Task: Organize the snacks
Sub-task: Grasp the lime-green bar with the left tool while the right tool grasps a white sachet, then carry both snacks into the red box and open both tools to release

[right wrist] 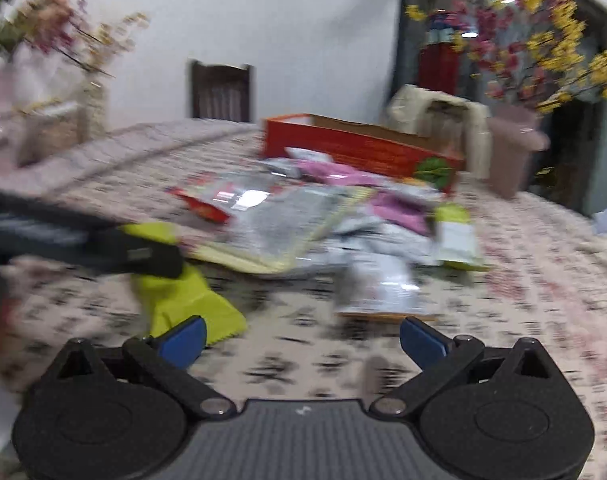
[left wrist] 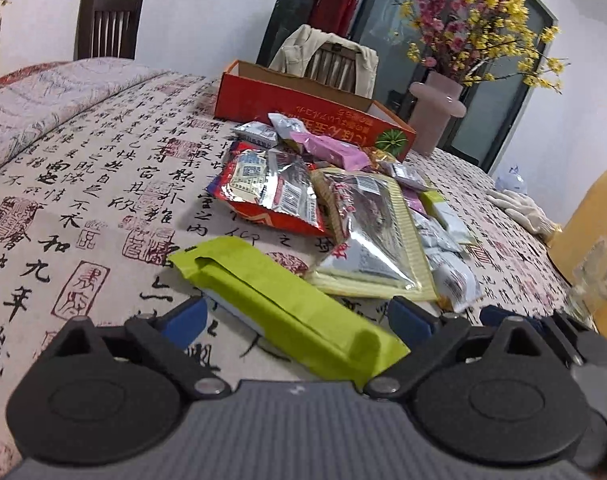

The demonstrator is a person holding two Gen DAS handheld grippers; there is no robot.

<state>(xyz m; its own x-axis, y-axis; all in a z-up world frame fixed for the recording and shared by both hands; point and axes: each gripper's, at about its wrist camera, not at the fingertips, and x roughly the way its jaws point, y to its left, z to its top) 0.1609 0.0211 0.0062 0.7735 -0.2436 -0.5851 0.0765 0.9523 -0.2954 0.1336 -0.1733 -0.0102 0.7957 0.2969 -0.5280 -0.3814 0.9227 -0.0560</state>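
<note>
A lime green snack packet lies slantwise on the calligraphy tablecloth, between the wide jaws of my left gripper. The blue pads stand at its edges without pressing on it. Beyond it is a heap of snacks: a red foil bag, a silver and yellow bag, a pink packet and several small white packets. An open orange-red cardboard box stands behind the heap. My right gripper is open over bare cloth, beside the green packet. The right wrist view is blurred.
A pink vase with flowers stands right of the box. White gloves, a yellow object and a clear glass are at the right edge. A dark chair and a chair draped with a beige jacket stand behind the table.
</note>
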